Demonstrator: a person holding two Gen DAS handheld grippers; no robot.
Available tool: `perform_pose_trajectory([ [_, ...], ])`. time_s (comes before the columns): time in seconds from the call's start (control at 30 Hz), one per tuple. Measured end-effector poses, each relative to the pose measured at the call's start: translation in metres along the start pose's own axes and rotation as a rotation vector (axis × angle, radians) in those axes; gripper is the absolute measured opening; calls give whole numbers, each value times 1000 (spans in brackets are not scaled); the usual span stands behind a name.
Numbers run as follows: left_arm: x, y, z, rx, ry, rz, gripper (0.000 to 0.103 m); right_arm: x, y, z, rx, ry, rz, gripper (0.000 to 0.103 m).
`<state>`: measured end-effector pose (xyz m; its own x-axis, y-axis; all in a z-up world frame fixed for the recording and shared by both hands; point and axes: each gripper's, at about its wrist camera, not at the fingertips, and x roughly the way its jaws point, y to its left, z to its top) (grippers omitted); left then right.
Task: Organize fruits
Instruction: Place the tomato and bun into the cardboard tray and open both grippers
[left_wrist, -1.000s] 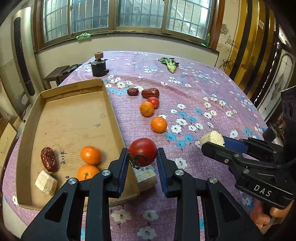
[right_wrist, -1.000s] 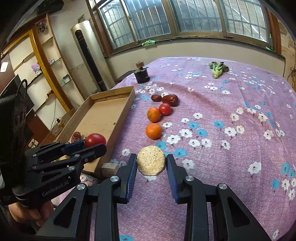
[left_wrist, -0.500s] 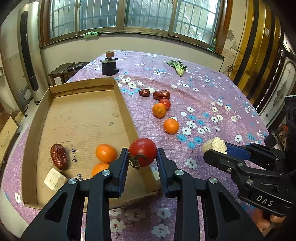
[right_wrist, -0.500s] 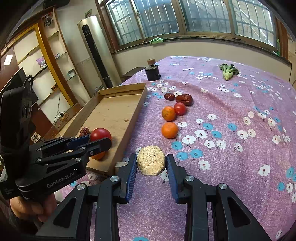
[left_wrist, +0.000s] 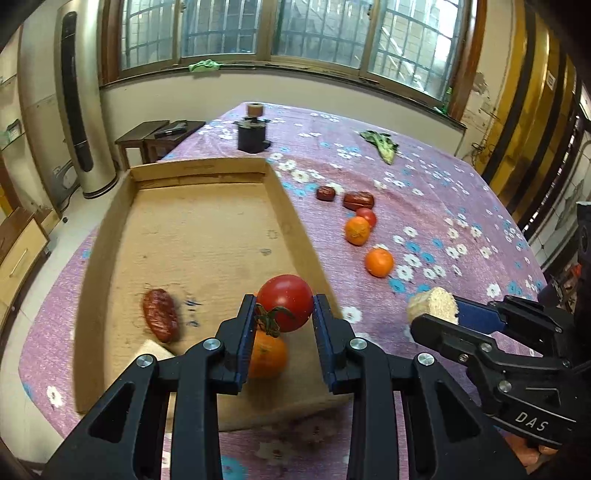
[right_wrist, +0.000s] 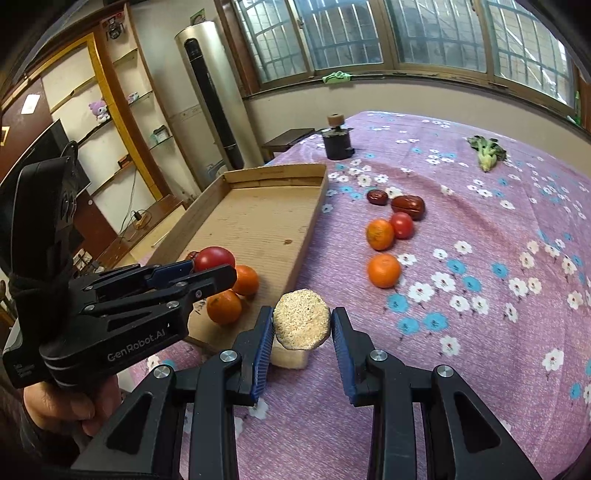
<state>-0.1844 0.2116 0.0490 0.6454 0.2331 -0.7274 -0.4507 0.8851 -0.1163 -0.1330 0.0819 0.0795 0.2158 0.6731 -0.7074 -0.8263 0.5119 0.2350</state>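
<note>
Left tool (left_wrist: 284, 325) grips tomato (left_wrist: 285, 302) above oranges (right_wrist: 224, 306); right tool (right_wrist: 302, 345) grips cake (right_wrist: 301, 318).

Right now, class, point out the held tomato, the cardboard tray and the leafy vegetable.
tomato (left_wrist: 286, 301): left wrist view, middle of its red skin.
tray (left_wrist: 295, 218): left wrist view, right wall.
leafy vegetable (right_wrist: 485, 153): right wrist view, centre of the leaves.

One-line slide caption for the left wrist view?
Left gripper carries a tomato over the cardboard tray.
</note>
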Motion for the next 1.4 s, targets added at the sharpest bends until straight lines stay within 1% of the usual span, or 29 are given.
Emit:
perform_pose_trajectory([
  [0.27,1,47,12,-74,-4,64,28,20,23,17,-46,7,41,32],
  [0.47,10,81,24,-117,2,111,28,50,32,35,-46,33,60,32],
  [0.67,26,100,34,-136,29,144,28,81,39,51,-54,72,65,32],
  [0.83,42,106,38,-144,69,153,28,110,46,60,-82,120,55,32],
  [1.0,57,108,39,-152,120,170,28,131,51,61,-104,166,43,32],
  [1.17,68,109,34,-156,166,182,28,147,51,58,-119,204,26,32],
  [1.23,72,109,32,-160,192,183,28,150,49,58,-115,215,29,34],
  [1.27,70,110,32,-162,192,189,28,150,48,58,-109,211,30,34],
  [1.3,68,110,33,-164,186,197,28,149,47,59,-105,210,27,38],
  [1.4,67,112,32,-172,198,212,28,141,45,60,-94,191,27,43],
])
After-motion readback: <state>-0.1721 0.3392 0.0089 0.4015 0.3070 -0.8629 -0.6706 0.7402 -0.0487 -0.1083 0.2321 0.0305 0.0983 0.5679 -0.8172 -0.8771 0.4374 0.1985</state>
